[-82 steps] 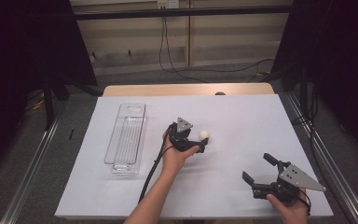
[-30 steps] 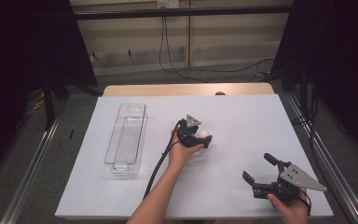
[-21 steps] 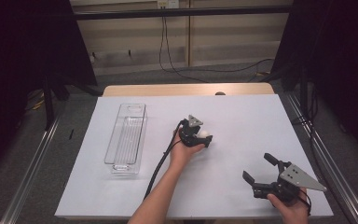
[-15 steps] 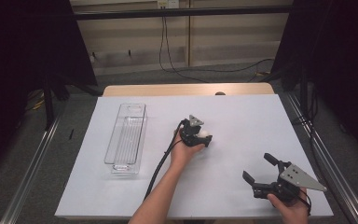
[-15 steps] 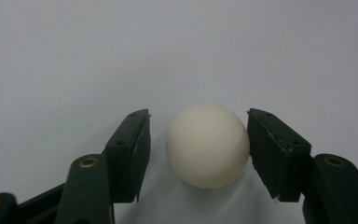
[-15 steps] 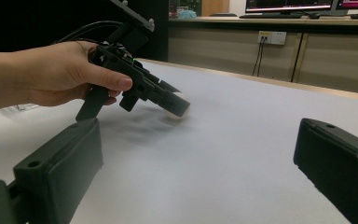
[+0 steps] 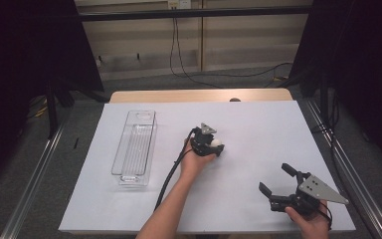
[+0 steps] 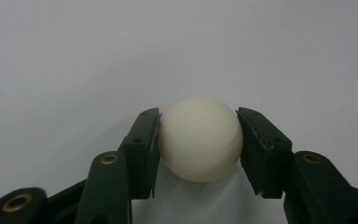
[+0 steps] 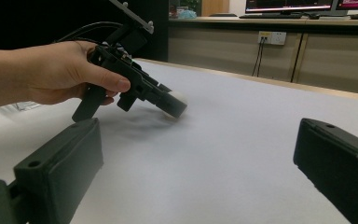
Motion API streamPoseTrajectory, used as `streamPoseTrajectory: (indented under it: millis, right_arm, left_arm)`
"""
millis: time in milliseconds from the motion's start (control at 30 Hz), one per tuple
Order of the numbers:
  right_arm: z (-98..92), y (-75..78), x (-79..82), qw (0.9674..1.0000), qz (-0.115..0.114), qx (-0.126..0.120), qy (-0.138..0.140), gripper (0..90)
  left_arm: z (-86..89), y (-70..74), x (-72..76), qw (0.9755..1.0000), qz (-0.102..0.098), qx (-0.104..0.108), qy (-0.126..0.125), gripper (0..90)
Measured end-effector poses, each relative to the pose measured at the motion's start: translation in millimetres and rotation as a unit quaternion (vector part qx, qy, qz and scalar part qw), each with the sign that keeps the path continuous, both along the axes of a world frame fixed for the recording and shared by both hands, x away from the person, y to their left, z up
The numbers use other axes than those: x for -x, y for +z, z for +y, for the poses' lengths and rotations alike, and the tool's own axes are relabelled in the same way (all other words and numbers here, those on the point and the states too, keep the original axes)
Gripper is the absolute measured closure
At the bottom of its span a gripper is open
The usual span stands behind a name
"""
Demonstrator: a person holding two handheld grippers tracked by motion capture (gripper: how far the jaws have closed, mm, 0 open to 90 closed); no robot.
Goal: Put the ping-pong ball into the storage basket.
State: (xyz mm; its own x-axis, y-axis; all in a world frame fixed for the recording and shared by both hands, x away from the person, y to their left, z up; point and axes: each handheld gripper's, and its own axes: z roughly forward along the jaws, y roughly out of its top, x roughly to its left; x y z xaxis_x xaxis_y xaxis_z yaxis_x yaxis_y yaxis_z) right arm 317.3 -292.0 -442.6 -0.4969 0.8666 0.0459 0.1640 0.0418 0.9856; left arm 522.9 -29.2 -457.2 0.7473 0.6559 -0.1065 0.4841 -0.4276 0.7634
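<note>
Ball: a cream-white ball (image 8: 200,138) sits on the white table sheet (image 7: 258,119), well to the right of the clear tray (image 7: 135,147) as the high view shows it, and at about the same depth on the table as the tray's middle

Left gripper: the left gripper (image 8: 199,140) has just been closing its jaws, and the ball is between them; the pads now press on both sides of the ball at about its widest part, so it is gripped

Right gripper: the right gripper (image 7: 278,183) rests near the table's front edge, far right of the tray and well apart from the ball; its jaws stand wide with nothing between them

Step in hand: securing the ball for a lift, probably toward the tray; a round smooth ball can squirt out of flat pads, so the squeeze should stay centred on its middle and the lift should go straight up before any sideways travel; a tilt of the wrist would risk a roll

Hard to make out: whether the ball's underside touches the sheet cannot be told from the left gripper view, though it seems to rest there; in the high view the gripper body covers most of the ball; the tray appears empty, but its clear walls leave that uncertain
</note>
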Motion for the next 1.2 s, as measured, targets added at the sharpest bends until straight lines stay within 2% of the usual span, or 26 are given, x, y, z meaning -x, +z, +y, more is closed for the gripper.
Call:
streamPoseTrajectory:
  millis: [67,133,167,200,267,333,367,467,600,633,667,700,767,933,967,1000,1100,1167,1200]
  right_arm:
    - [0.2,0.0,-0.1,1.0000,-0.001,0.001,0.000,0.9]
    - [0.3,-0.1,-0.1,1.0000,0.000,0.001,0.000,0.9]
    - [0.3,0.0,0.1,1.0000,-0.001,0.001,0.000,0.9]
    - [0.3,0.0,0.1,1.0000,-0.001,0.001,0.000,0.9]
    - [0.2,0.1,0.1,1.0000,-0.001,0.001,-0.001,0.9]
    - [0.2,-0.1,0.0,1.0000,-0.001,0.001,-0.001,0.9]
    - [0.2,-0.1,0.0,1.0000,-0.001,0.001,0.000,0.9]
    - [0.5,0.1,0.2,1.0000,0.001,0.000,0.001,0.9]
    - [0.5,-0.2,-0.1,1.0000,0.000,0.003,0.005,0.9]
    - [0.6,-0.1,0.1,1.0000,0.001,0.003,0.004,0.9]
    - [0.6,-0.1,0.0,1.0000,0.000,0.003,0.003,0.9]
    - [0.5,-0.2,0.0,1.0000,0.001,0.003,0.003,1.0]
    - [0.7,-0.3,-0.2,1.0000,0.000,0.000,-0.001,0.9]
    - [1.0,-0.4,-0.3,1.0000,-0.002,0.003,0.004,0.9]
    - [1.1,-0.4,-0.1,1.0000,-0.001,0.004,0.003,0.9]
    - [1.2,-0.4,-0.2,1.0000,-0.001,0.003,0.004,0.9]
    - [1.9,-0.2,0.1,1.0000,0.000,0.001,0.003,0.9]
    - [1.9,-0.3,0.0,1.0000,0.000,0.001,0.003,0.9]
    - [1.8,-0.4,-0.2,1.0000,-0.001,0.001,0.003,0.9]
  left_arm:
    - [-1.1,-0.2,1.9,0.9999,0.002,0.013,0.003,51.2]
    - [1.7,2.9,1.4,0.9999,0.000,-0.004,-0.010,51.1]
    - [1.4,3.2,2.2,1.0000,0.002,0.002,-0.006,51.2]
    - [2.3,4.5,2.2,1.0000,0.001,-0.002,-0.009,51.2]
    - [3.0,5.5,3.1,0.9999,0.003,0.012,-0.004,51.1]
    - [5.6,7.6,3.1,0.9999,0.006,0.011,-0.009,51.2]
    - [5.1,7.7,4.0,0.9997,0.008,0.023,0.000,51.2]
    - [8.8,10.8,4.1,0.9998,0.010,0.015,-0.007,51.2]
    - [12.2,13.1,6.1,0.9997,0.008,0.022,-0.010,51.2]
    - [12.3,14.0,7.7,0.9996,0.012,0.027,-0.003,51.2]
    - [14.5,14.8,7.0,0.9996,0.007,0.021,-0.015,51.2]
    - [15.3,16.5,8.3,0.9997,0.011,0.018,-0.011,51.2]
    - [17.1,18.5,9.9,0.9996,0.010,0.025,-0.008,51.2]
    - [23.3,24.6,12.3,0.9997,0.008,0.020,-0.013,51.2]
    - [23.7,25.0,12.7,0.9995,0.008,0.028,-0.012,51.2]
    - [25.7,26.2,12.8,0.9996,0.007,0.022,-0.017,51.2]
    - [28.5,28.9,13.8,0.9994,0.009,0.029,-0.015,51.2]
    - [29.8,30.8,14.9,0.9997,0.007,0.022,-0.013,51.3]
    - [29.8,31.0,15.8,0.9994,0.011,0.030,-0.014,51.2]
